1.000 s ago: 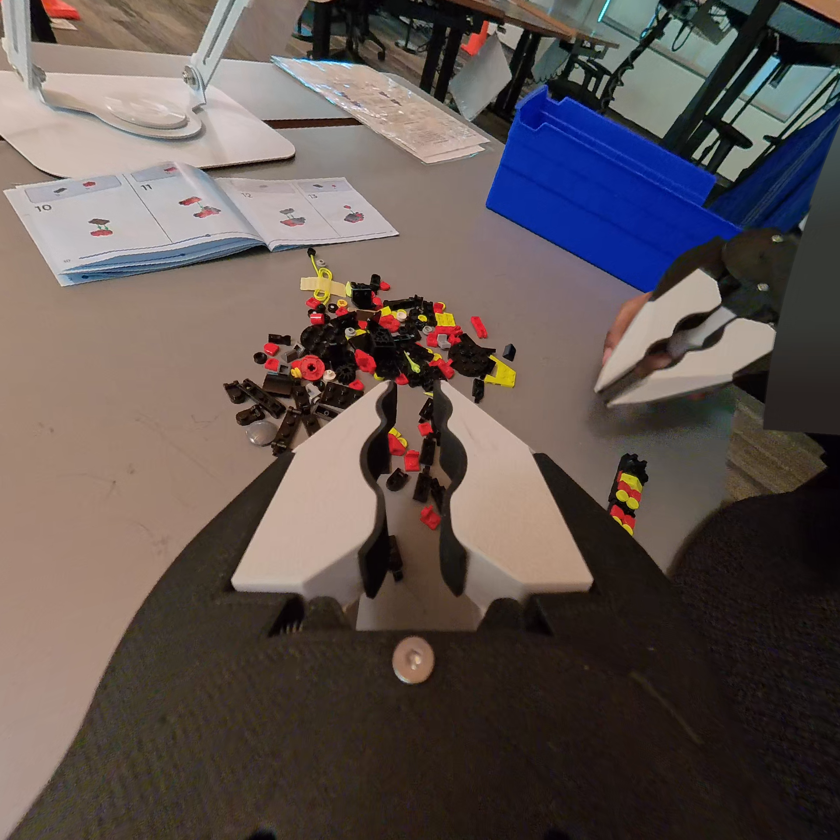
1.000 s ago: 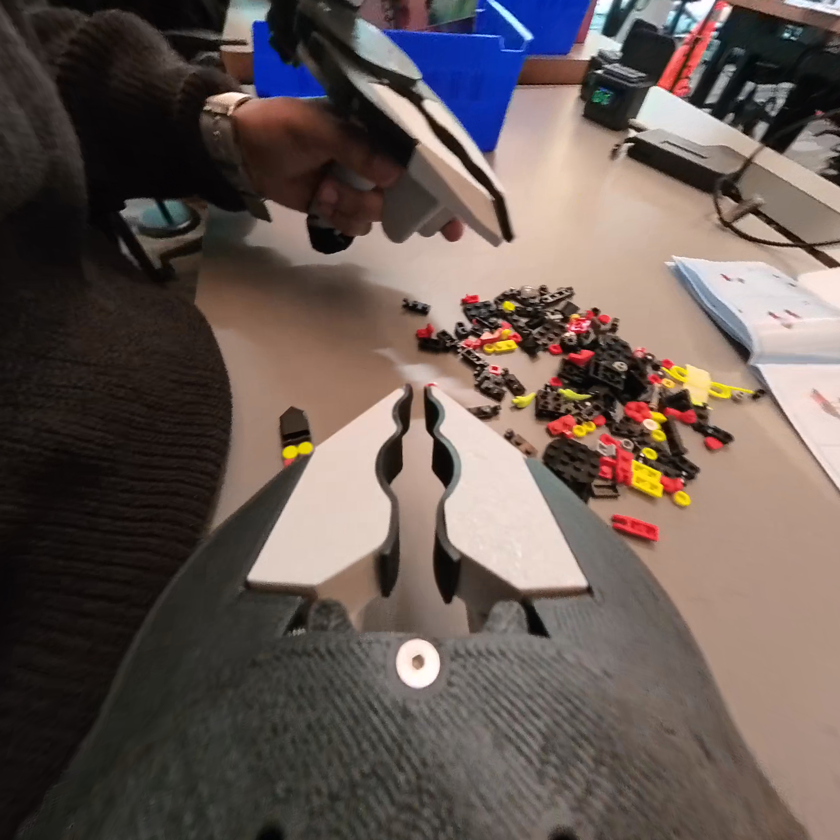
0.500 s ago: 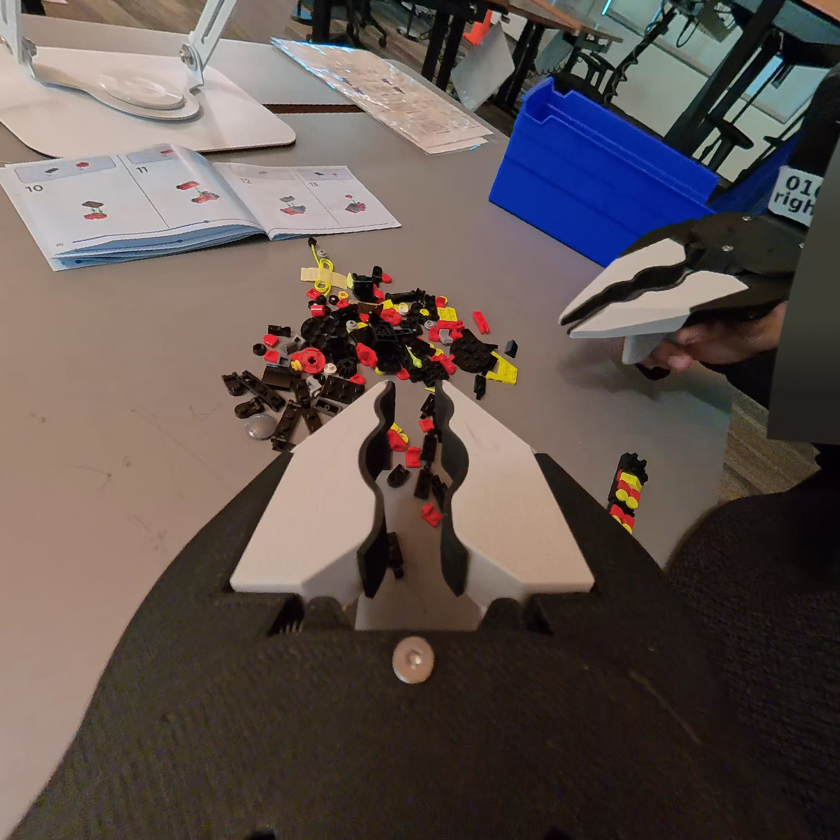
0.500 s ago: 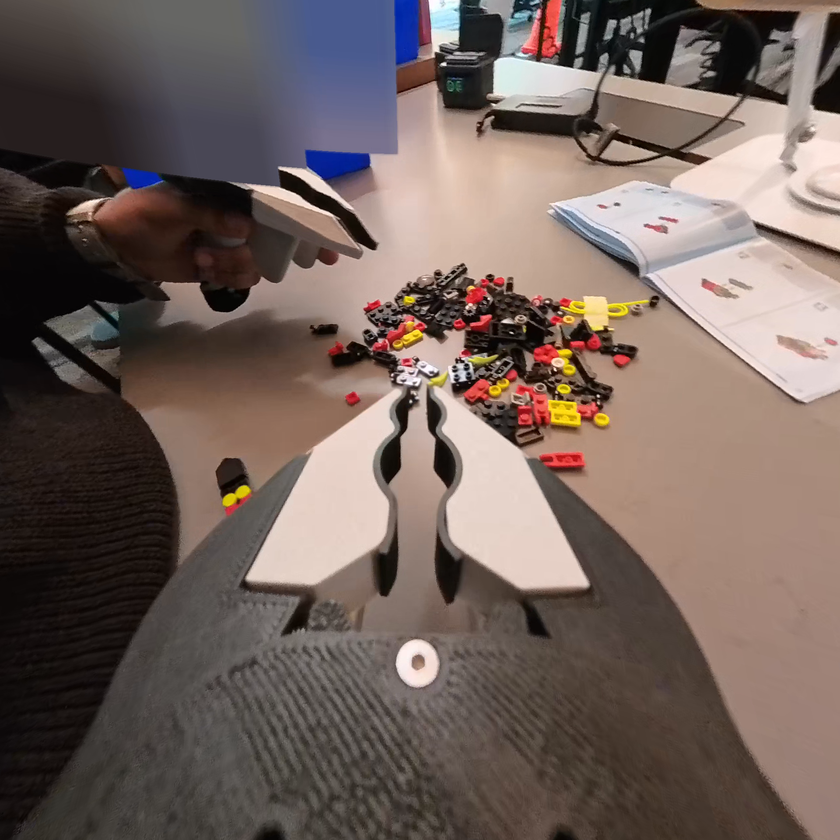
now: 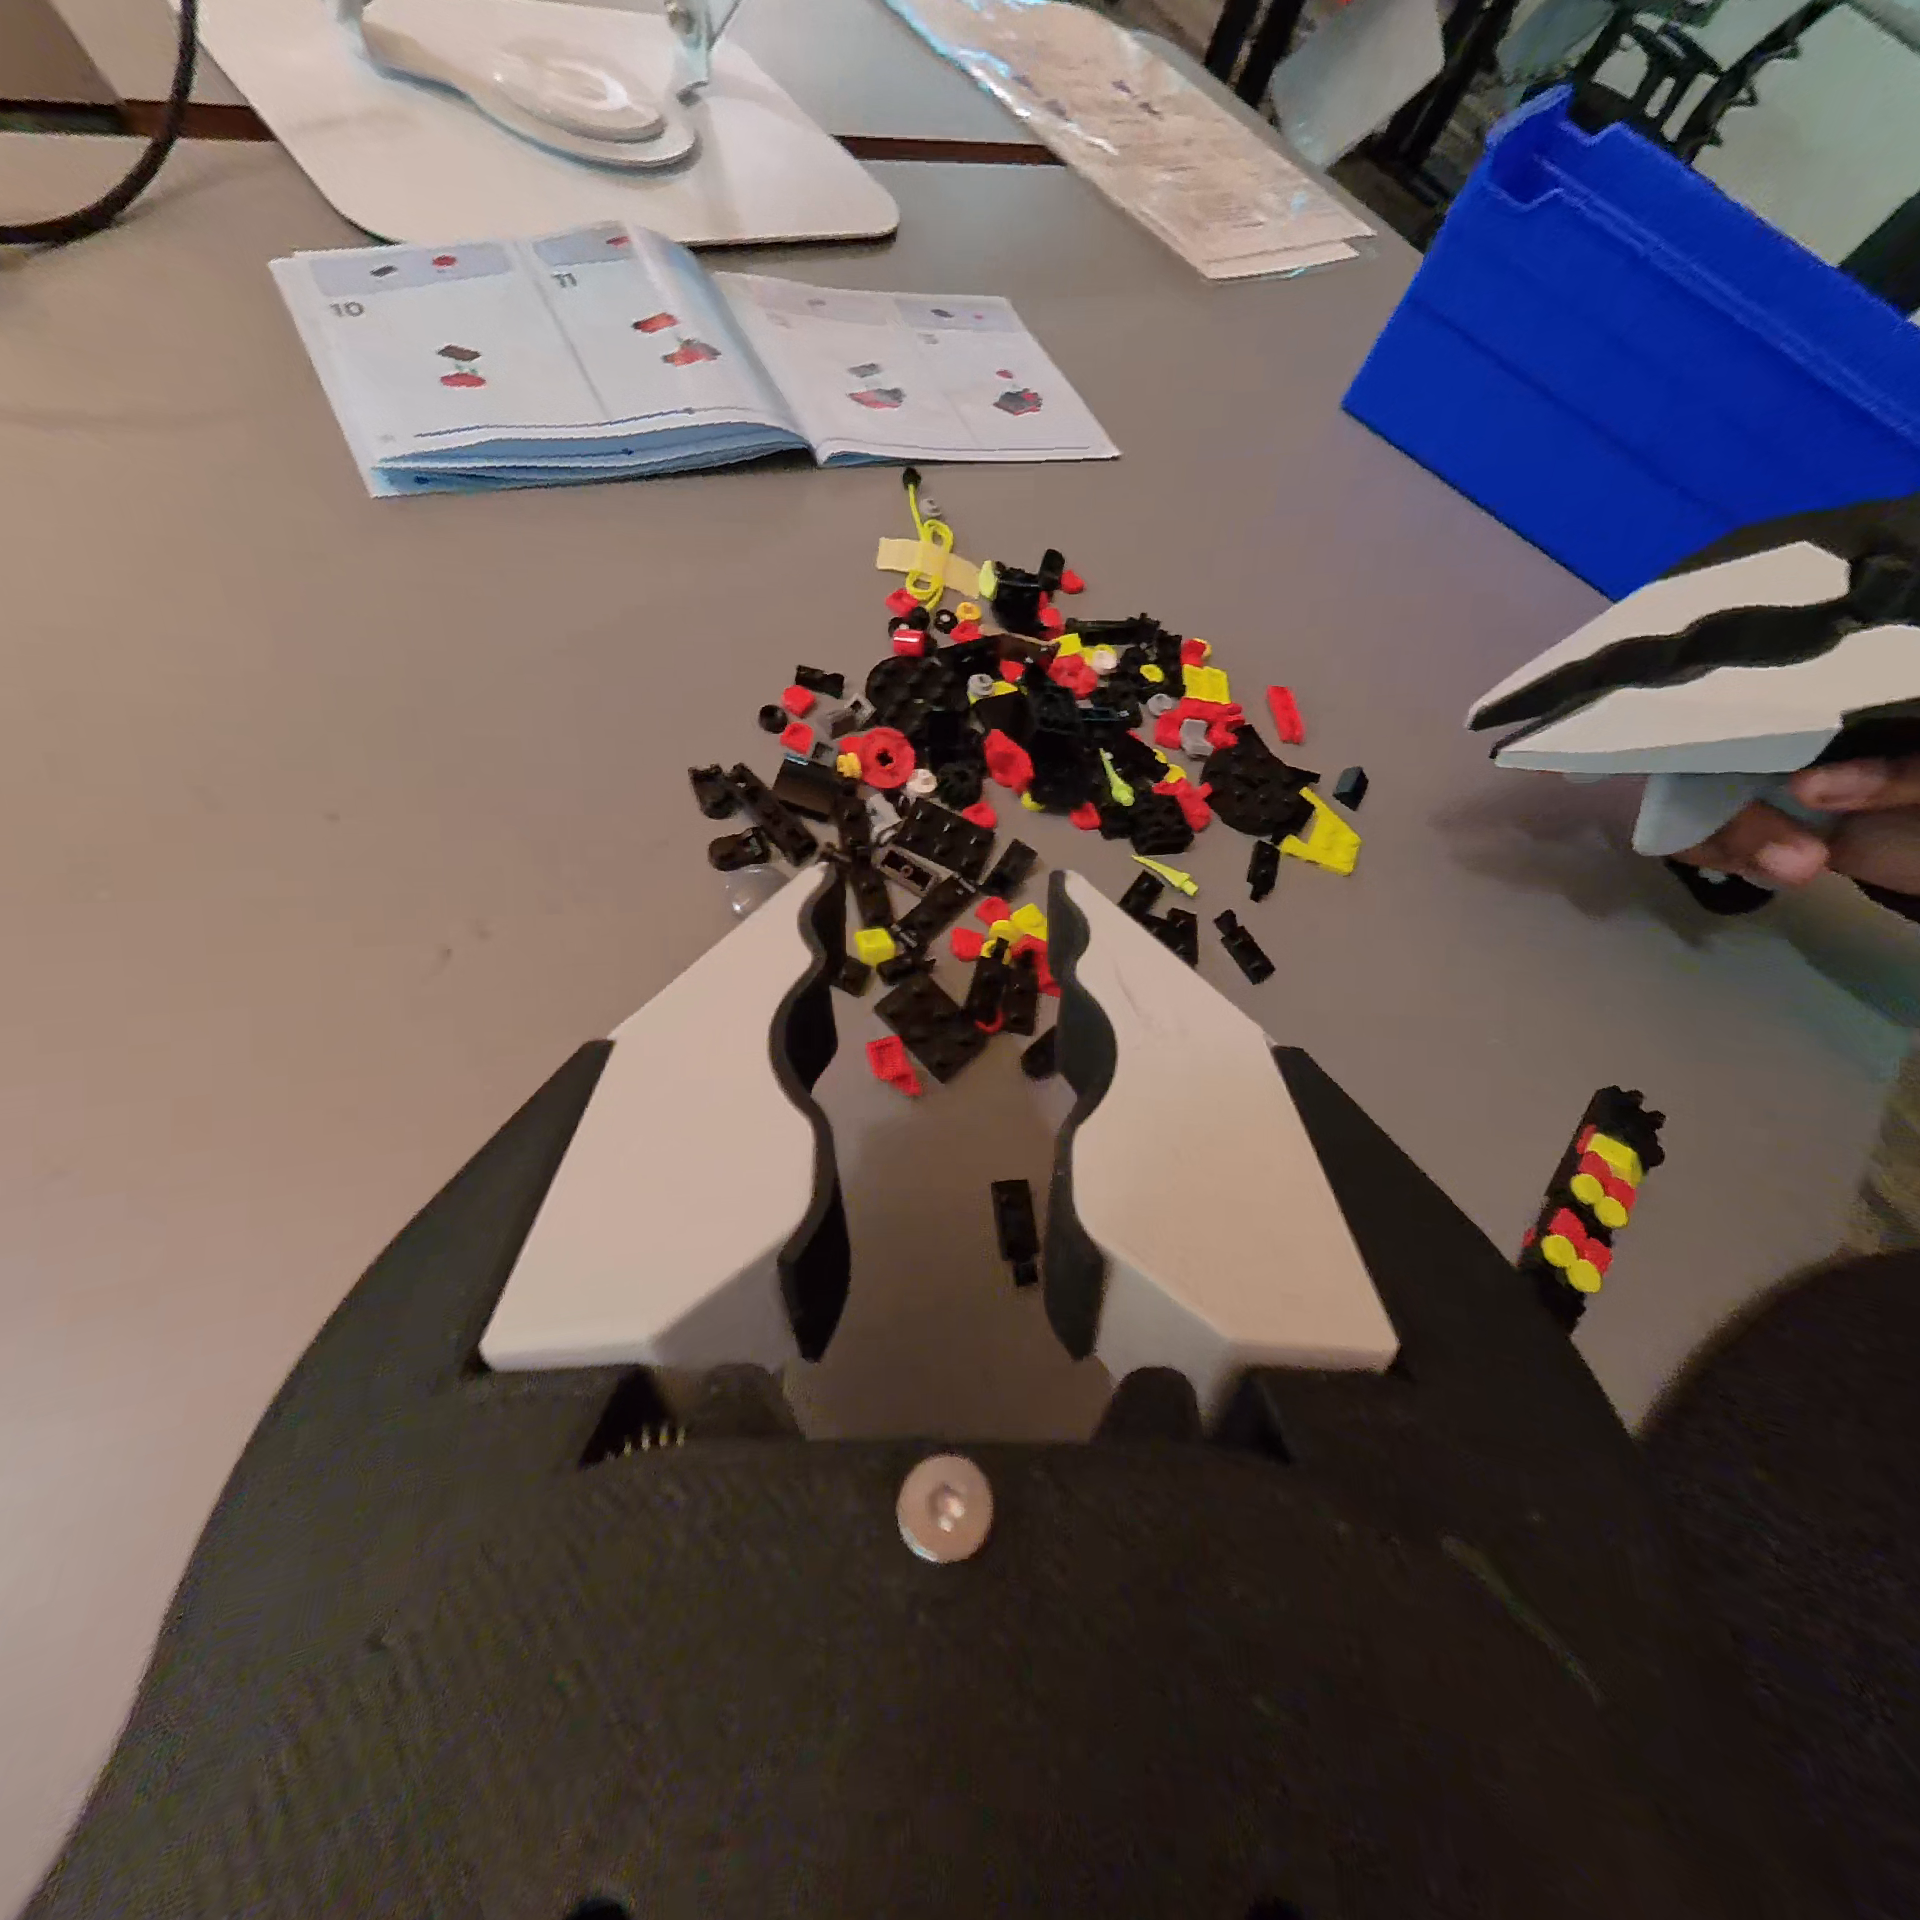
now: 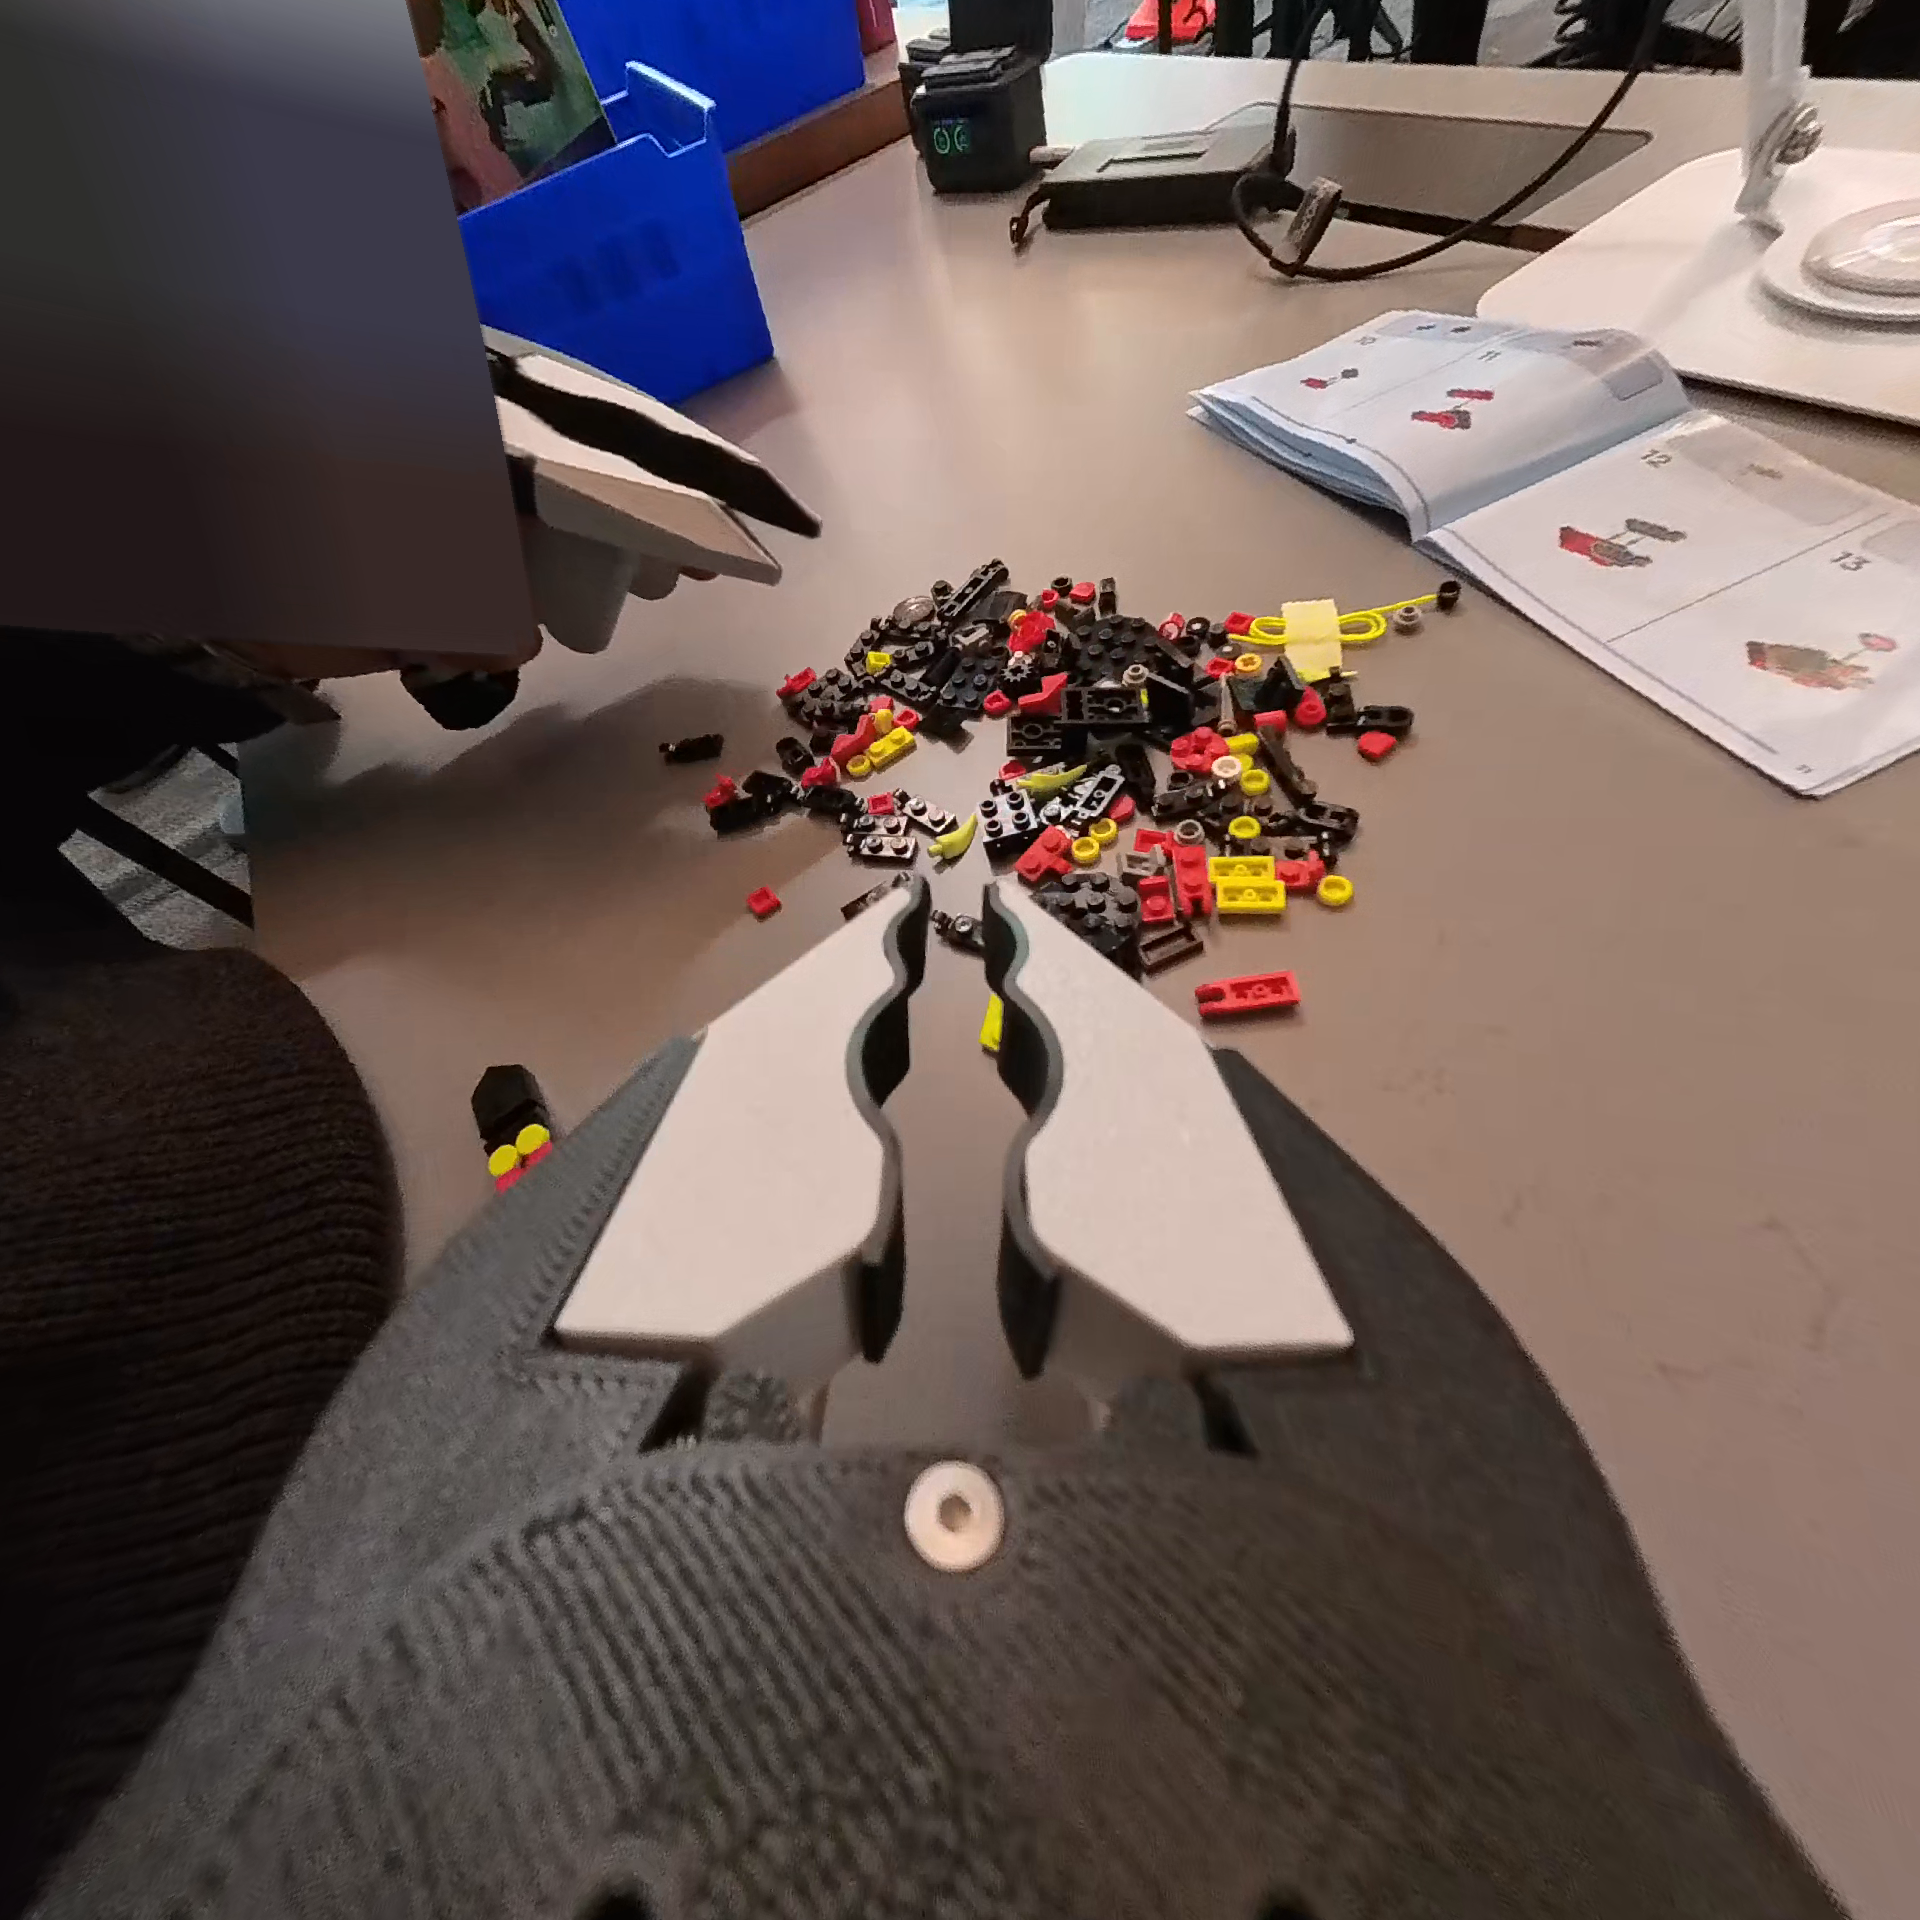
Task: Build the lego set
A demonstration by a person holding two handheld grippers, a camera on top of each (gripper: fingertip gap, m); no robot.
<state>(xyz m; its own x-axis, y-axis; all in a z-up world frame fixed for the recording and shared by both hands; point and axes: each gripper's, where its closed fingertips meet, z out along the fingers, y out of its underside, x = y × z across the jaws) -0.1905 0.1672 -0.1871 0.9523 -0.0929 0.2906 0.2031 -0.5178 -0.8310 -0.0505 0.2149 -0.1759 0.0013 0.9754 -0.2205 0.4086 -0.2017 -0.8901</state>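
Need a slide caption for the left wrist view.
Left tool open over loose lego pieces, instruction booklet beyond, right tool approaching empty.

Left wrist view. Loose lego pieces (image 5: 1039, 758) lie in a heap at centre of the desk (image 5: 312, 779). Instruction booklet (image 5: 665, 364) lies open at 11 o'clock from the heap; lamp base (image 5: 499, 114) sits behind it. Bin (image 5: 1642, 343) stands at 2 o'clock. Part-built assembly (image 5: 1590, 1205) lies at 4 o'clock, near the desk edge. Left claw (image 5: 940, 894) sits at 6 o'clock, over the heap's near fringe. Right claw (image 5: 1486, 732) sits at 3 o'clock, apart from the heap.
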